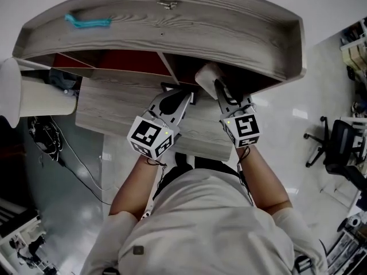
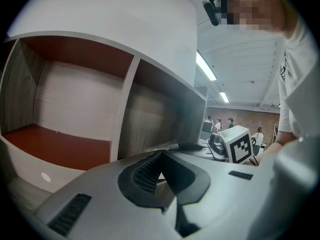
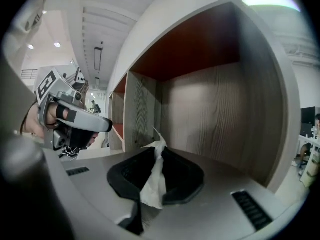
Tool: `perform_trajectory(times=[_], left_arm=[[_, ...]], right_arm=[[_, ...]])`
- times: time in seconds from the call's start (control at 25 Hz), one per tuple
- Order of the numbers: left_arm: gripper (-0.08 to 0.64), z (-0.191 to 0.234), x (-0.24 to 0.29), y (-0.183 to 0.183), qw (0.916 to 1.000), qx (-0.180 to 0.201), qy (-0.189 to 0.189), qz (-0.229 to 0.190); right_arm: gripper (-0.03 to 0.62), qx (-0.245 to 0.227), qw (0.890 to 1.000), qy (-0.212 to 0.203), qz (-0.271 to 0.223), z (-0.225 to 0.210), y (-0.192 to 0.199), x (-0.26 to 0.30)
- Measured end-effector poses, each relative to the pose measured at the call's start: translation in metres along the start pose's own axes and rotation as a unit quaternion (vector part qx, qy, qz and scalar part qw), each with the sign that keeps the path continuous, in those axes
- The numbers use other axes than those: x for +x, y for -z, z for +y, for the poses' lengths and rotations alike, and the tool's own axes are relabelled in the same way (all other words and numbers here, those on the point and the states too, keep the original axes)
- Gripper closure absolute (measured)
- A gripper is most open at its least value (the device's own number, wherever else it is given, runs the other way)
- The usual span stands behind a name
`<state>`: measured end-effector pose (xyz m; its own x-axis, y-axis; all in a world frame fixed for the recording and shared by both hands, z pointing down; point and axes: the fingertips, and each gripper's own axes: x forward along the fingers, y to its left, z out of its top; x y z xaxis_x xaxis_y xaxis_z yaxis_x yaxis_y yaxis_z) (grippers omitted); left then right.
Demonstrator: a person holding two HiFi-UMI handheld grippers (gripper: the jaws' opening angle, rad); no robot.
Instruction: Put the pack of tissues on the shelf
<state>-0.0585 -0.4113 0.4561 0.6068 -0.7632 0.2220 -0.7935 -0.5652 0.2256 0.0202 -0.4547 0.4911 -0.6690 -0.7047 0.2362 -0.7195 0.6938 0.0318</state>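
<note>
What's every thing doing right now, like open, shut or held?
Left gripper: shut, empty.
Right gripper: shut on the tissue pack.
Tissue pack: pinched, held at the shelf's right opening.
Shelf: open-fronted, left compartment empty.
Blue thing: lying on the shelf's top.

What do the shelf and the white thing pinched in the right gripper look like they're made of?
Shelf: wood or wood-look laminate, matte grey with visible grain lines. Its inner panels look smooth and dull red, probably a coating. Pack of tissues: thin white paper or soft plastic wrap, judging by the crumpled, floppy edge clamped in the right gripper; I can't tell which.
</note>
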Motion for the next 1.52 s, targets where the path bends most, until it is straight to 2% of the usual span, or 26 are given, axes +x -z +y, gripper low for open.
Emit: perform_trajectory(times=[0.4,0.96,1.04,1.2,1.32,1.52], left_arm=[[0.544,0.019,0.014,0.009,0.9999,-0.001,-0.015,0.006],[0.545,0.019,0.015,0.013,0.9998,-0.009,-0.015,0.006],[0.543,0.018,0.013,0.012,0.9998,-0.009,-0.015,0.004],[0.544,0.013,0.008,0.01,0.9999,-0.008,-0.012,0.0],[0.545,0.011,0.005,0.011,0.9999,-0.009,-0.01,0.001],[0.543,0.006,-0.004,0.009,0.9999,-0.007,-0.007,-0.001]], right_arm=[[0.535,-0.009,1.0,0.016,0.012,-0.014,0.015,0.03],[0.523,-0.009,0.999,0.026,0.046,-0.025,0.031,0.05],[0.501,-0.007,0.999,0.025,0.045,-0.025,0.032,0.049],[0.374,-0.005,0.999,0.028,0.037,-0.025,0.028,0.048],[0.34,-0.006,0.999,0.032,0.027,-0.026,0.022,0.045],[0.328,-0.006,0.999,0.043,0.011,-0.026,0.01,0.035]])
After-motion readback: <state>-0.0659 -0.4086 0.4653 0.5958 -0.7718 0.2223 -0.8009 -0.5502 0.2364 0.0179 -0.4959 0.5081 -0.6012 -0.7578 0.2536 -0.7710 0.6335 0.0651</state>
